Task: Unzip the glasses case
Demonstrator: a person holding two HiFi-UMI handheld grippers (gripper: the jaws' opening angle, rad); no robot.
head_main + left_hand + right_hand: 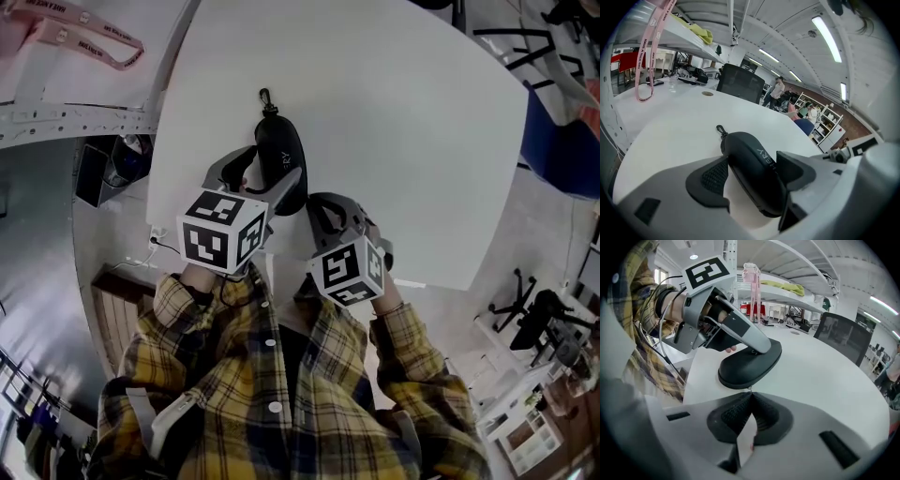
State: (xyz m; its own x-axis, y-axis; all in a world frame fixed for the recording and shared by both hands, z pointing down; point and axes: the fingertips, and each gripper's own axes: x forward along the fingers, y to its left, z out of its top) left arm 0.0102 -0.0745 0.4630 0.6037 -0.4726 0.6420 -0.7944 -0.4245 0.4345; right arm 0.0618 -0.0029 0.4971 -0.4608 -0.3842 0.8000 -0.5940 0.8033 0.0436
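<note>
one black glasses case on one white table, with two grippers on it.
at the left, the left gripper [751, 161] has its two dark, ribbed pads clamped against the two long sides of the glasses case [284, 159], which lies on the near-left part of the smooth white table [403, 141], whose edge is curved. the case is one long, rounded, matte black shell with pale lettering on top and one small hook clip [267, 97] at its far end. to the right, the right gripper [751, 397] has its two ribbed pads pinched together at their tips on the one tiny metal zip pull [749, 389] at the case's near-right edge. there are two boxy cubes with black-and-white squares, the left marker cube [223, 230] and the right marker cube [349, 270].
</note>
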